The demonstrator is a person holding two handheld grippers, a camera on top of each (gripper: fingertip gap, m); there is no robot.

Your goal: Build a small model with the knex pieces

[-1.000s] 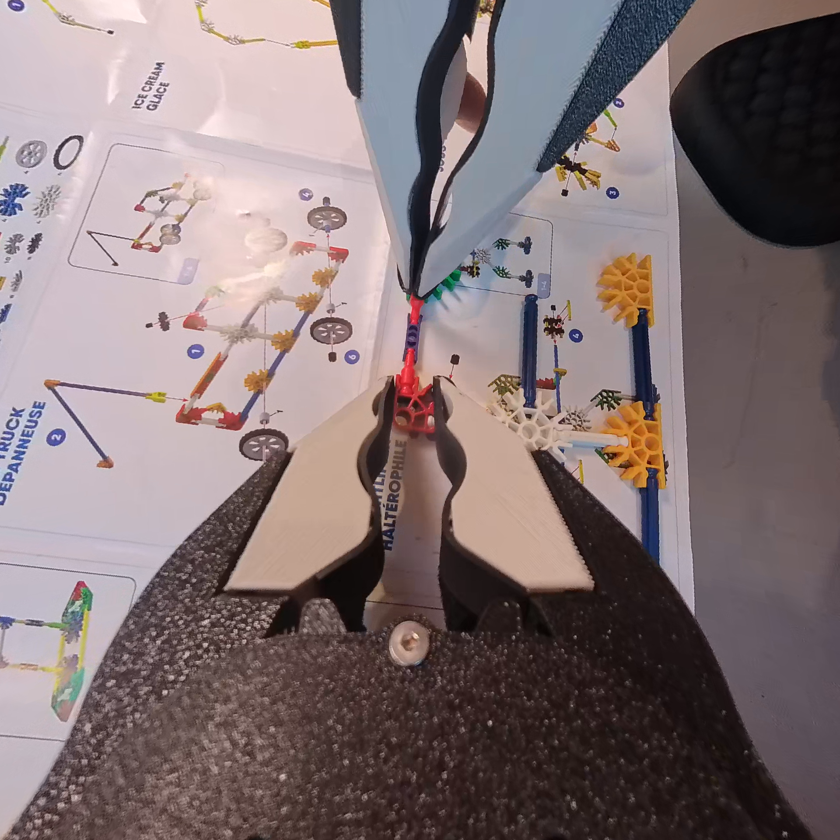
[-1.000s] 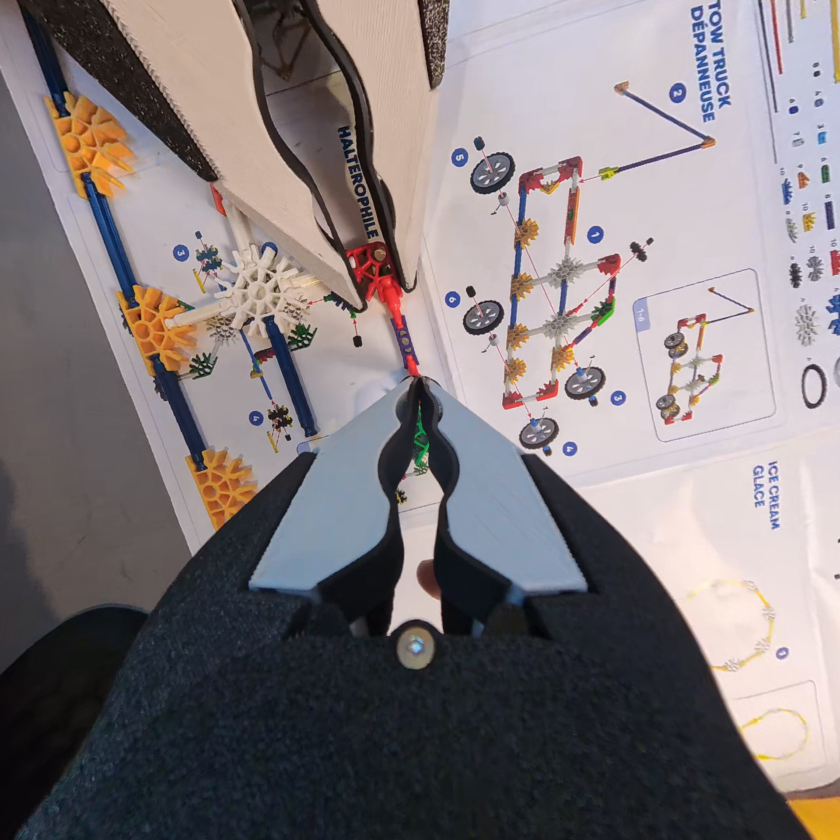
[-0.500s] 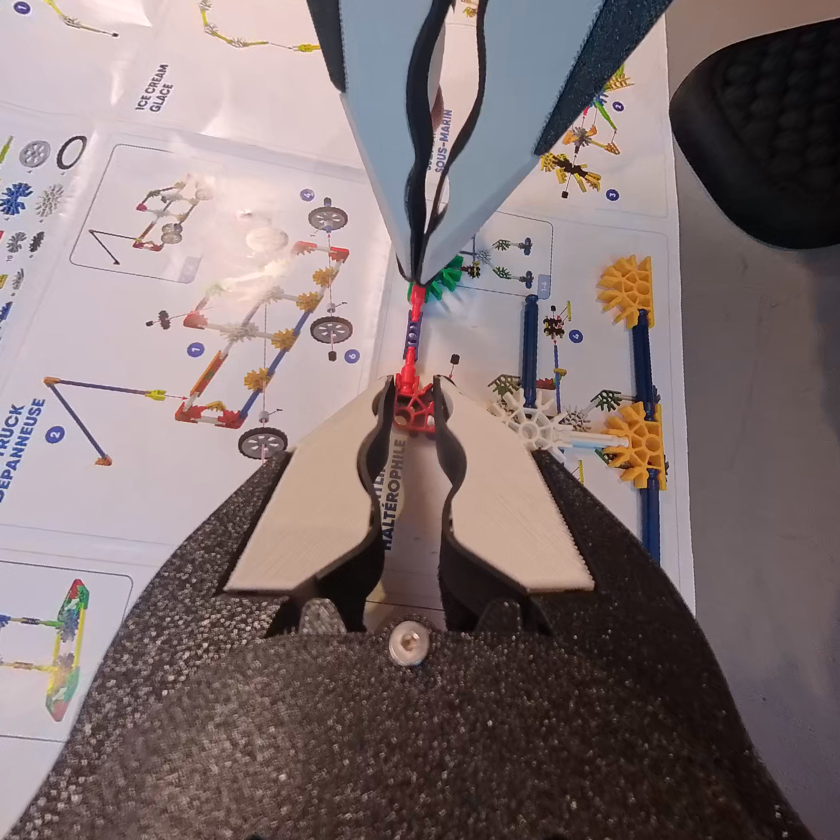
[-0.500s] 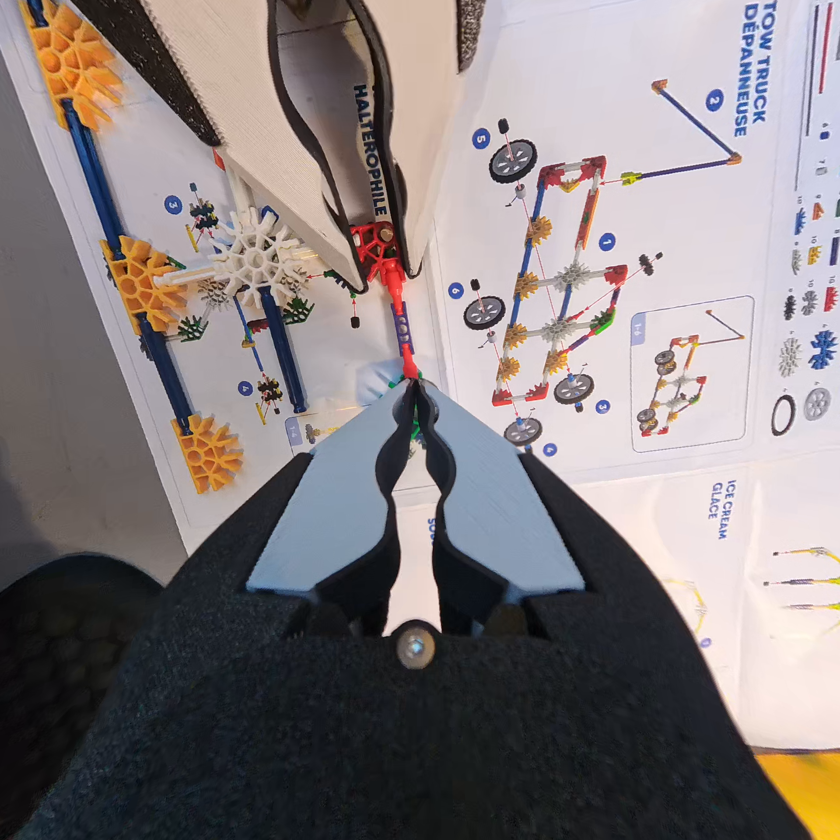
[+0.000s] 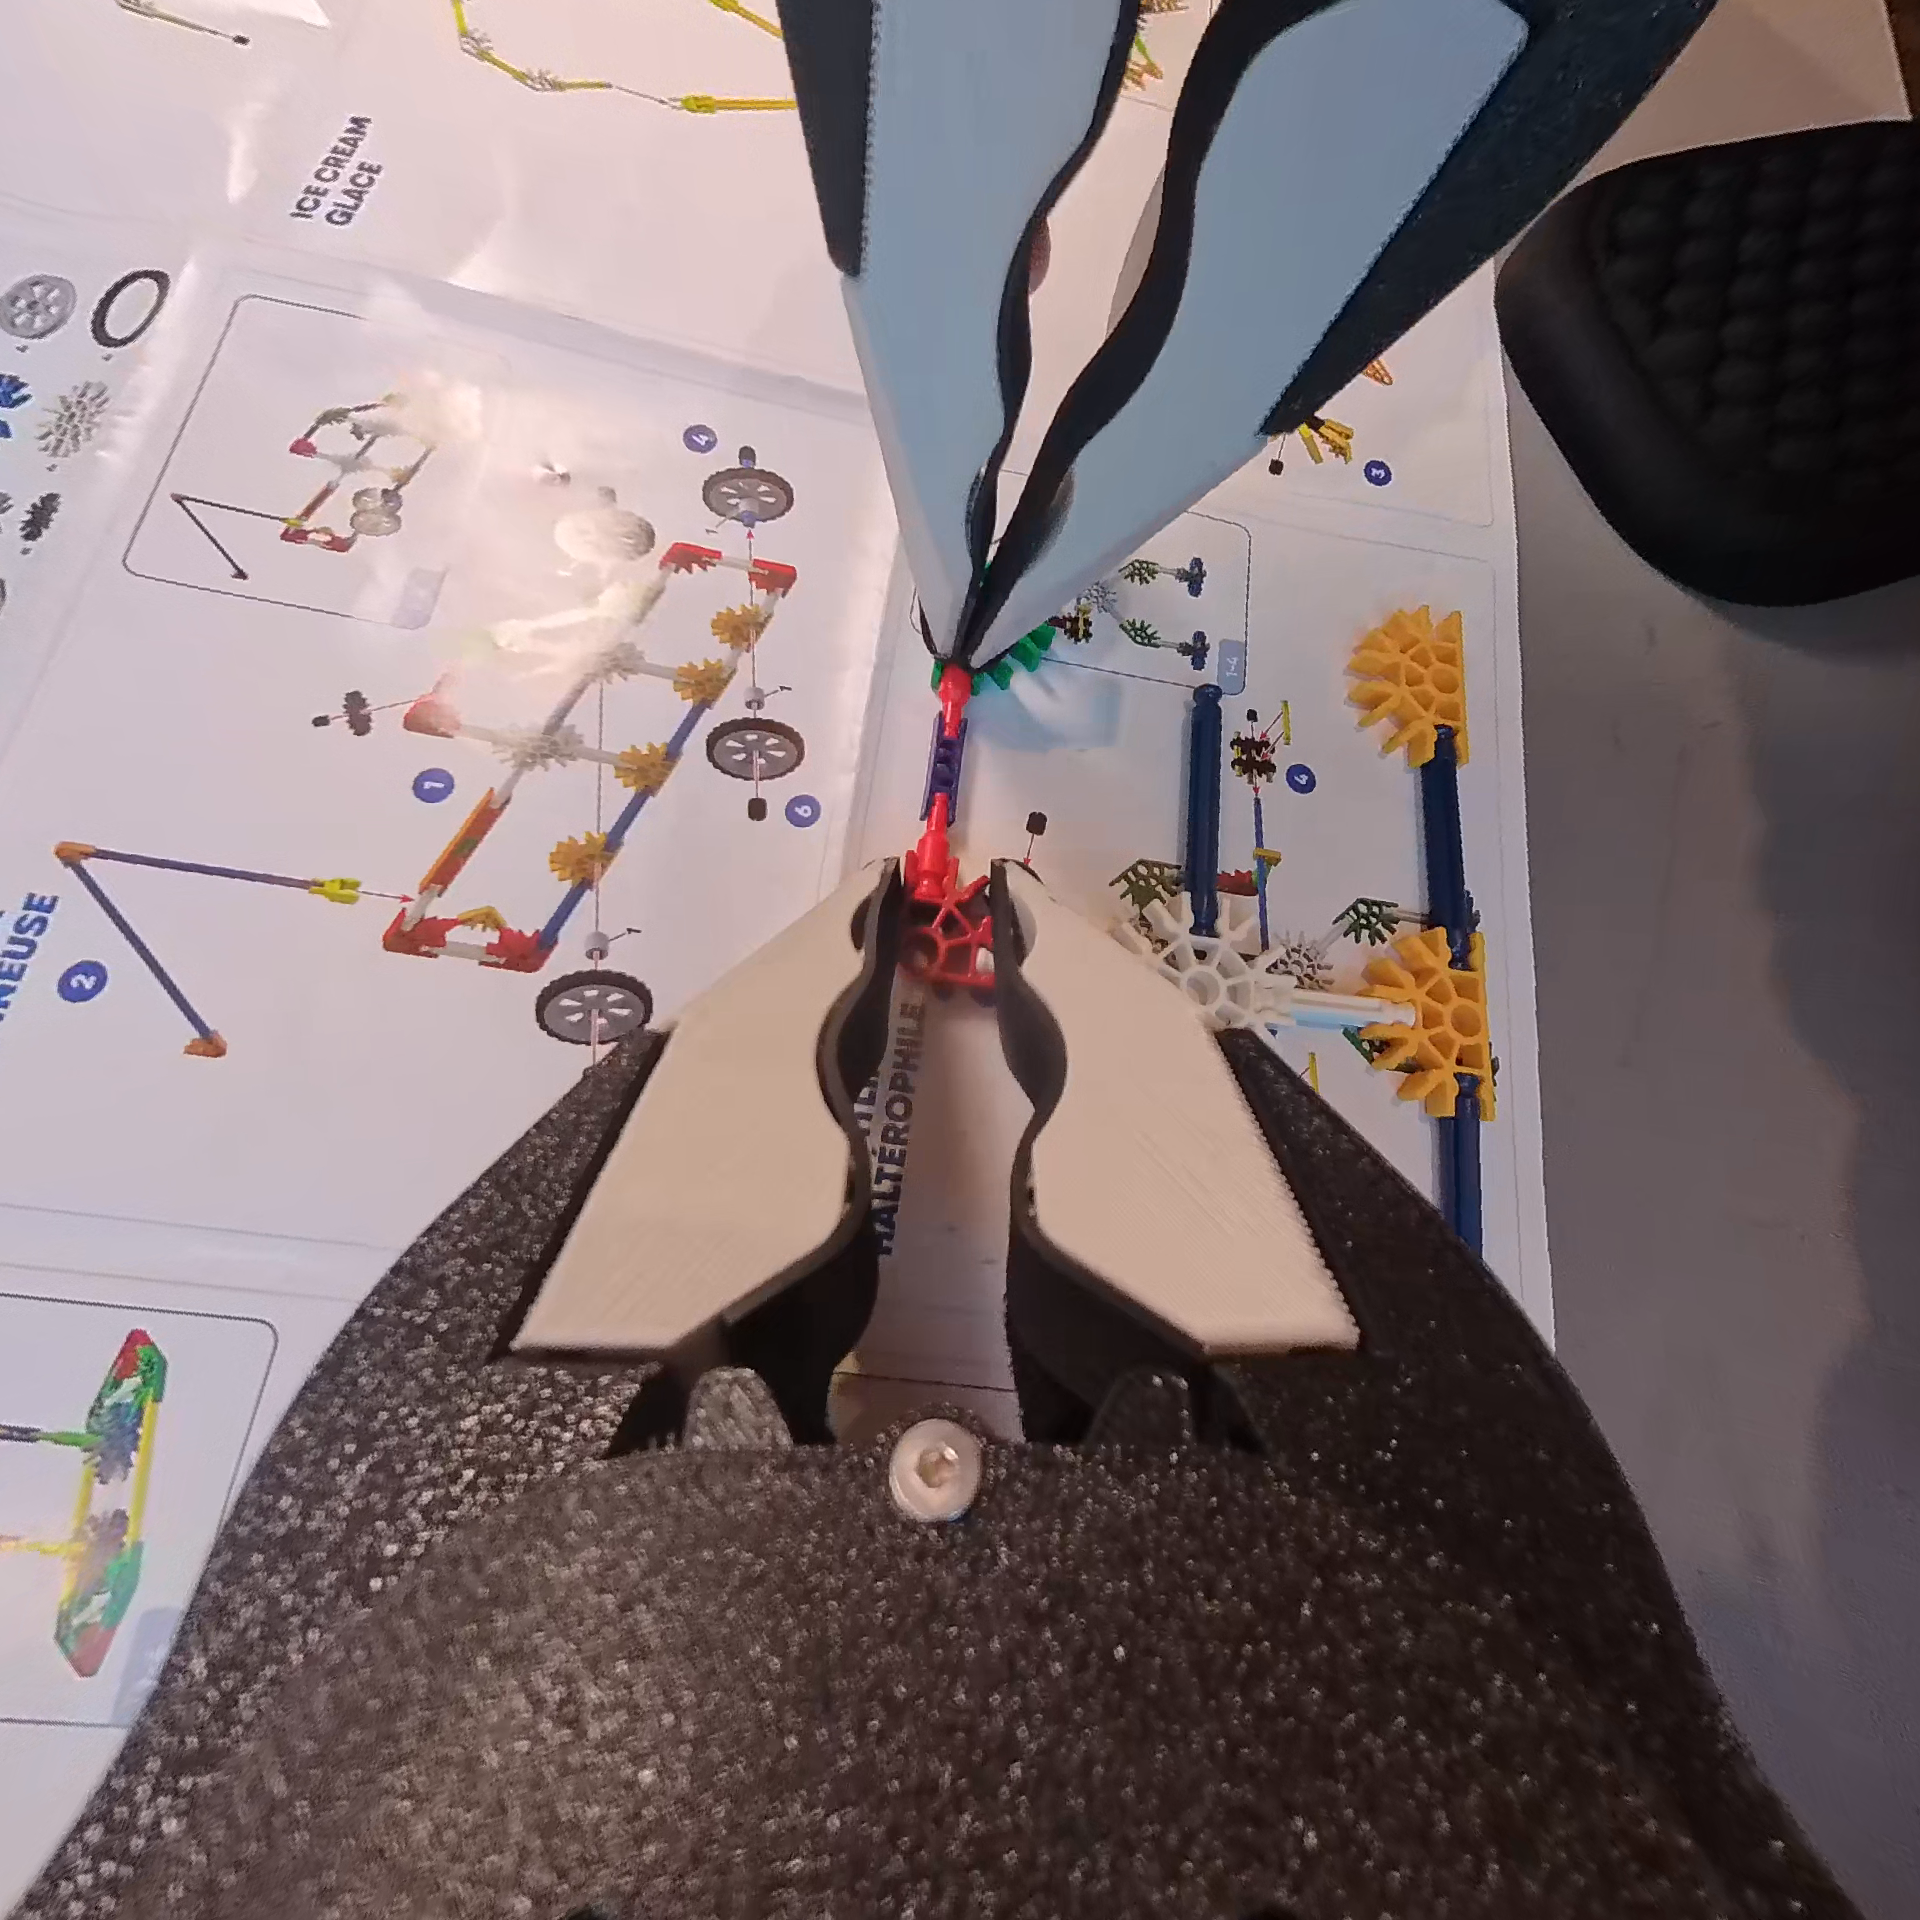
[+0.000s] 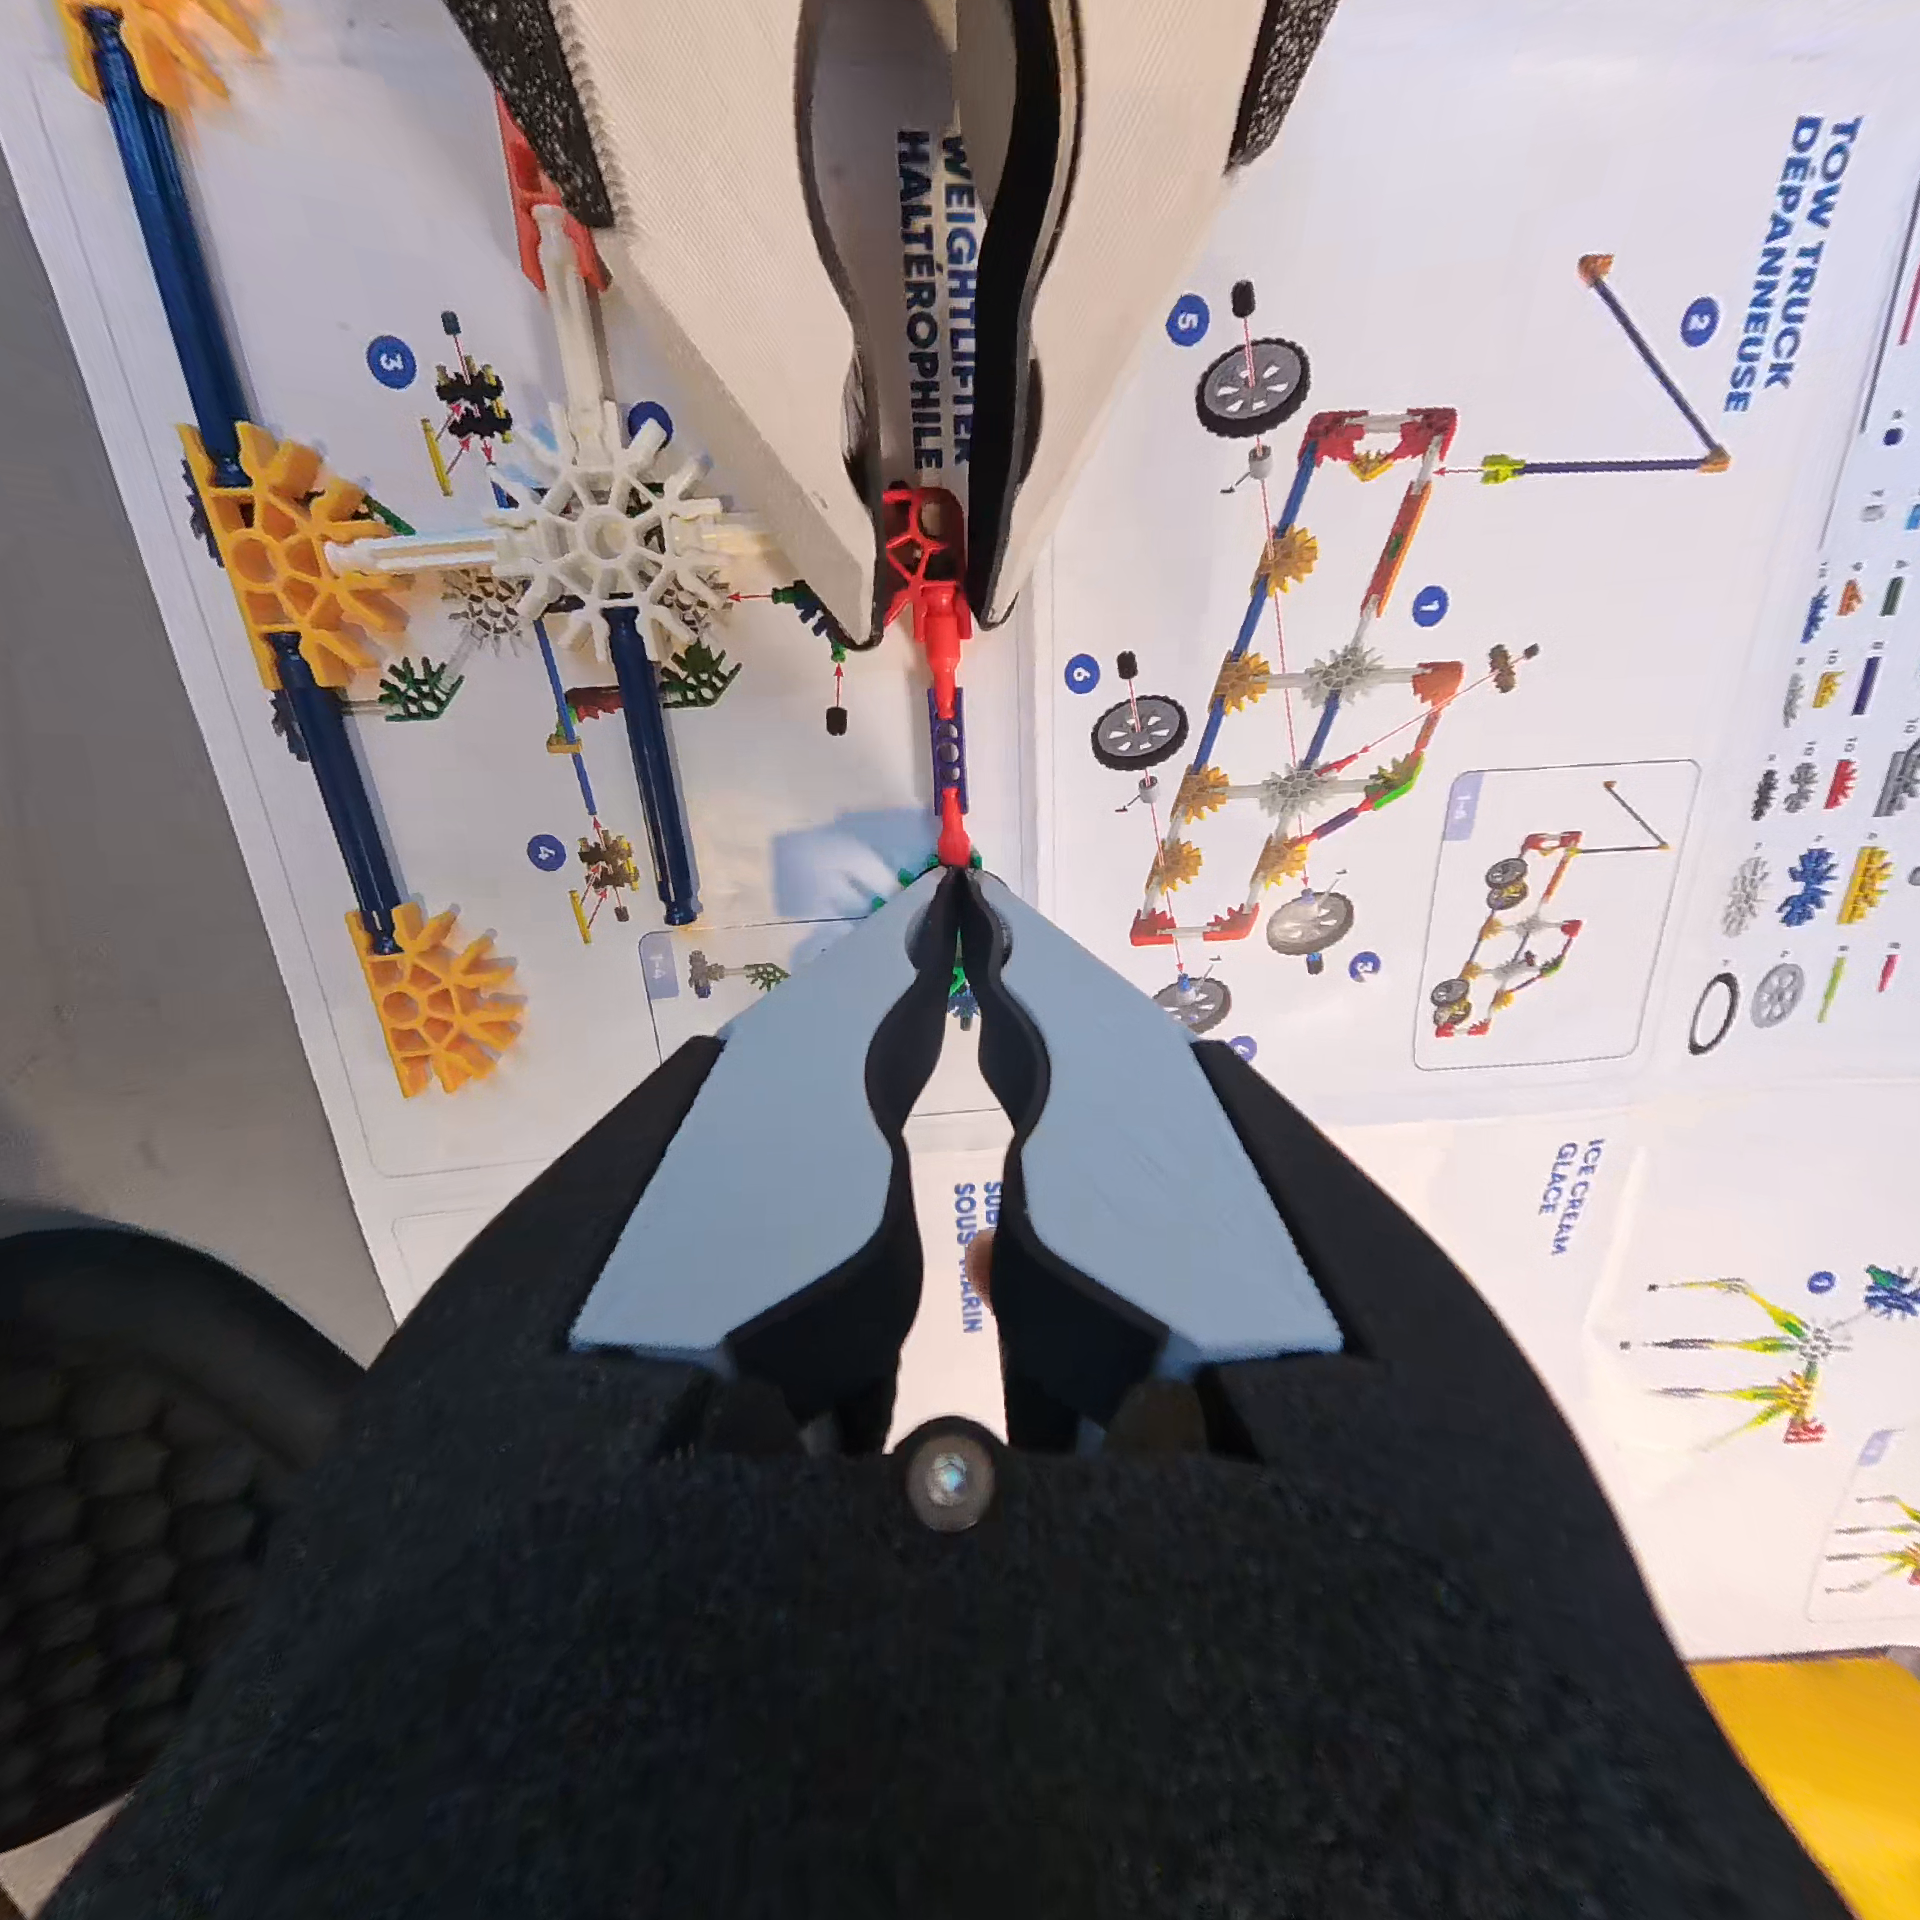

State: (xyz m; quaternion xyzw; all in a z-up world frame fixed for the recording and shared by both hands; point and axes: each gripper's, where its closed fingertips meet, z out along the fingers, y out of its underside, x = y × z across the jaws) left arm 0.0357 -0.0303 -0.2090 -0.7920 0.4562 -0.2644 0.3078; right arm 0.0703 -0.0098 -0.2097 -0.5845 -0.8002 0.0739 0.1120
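Note:
My left gripper [image 5: 943, 871] with white fingers is shut on a red connector [image 5: 948, 935]. A short red rod [image 5: 948, 764] with a purple spacer runs from that connector to a green connector [image 5: 1013, 665]. My right gripper [image 6: 954, 878] with pale blue fingers is shut on the green connector [image 6: 961, 977], which its fingers mostly hide. The two grippers face each other tip to tip, above a printed instruction sheet [image 5: 312, 987]. In the right wrist view the red connector [image 6: 920, 551] sits between the left gripper's fingers.
A built piece of blue rods, yellow connectors [image 5: 1439, 1013] and a white snowflake connector [image 5: 1205, 971] lies on the sheet's right side; it also shows in the right wrist view [image 6: 603, 535]. A black textured object [image 5: 1745, 343] sits off the sheet on the grey table.
The right gripper has swung round to line up straight with the left gripper. The left gripper has stayed put, and both keep their grips on the joined piece.

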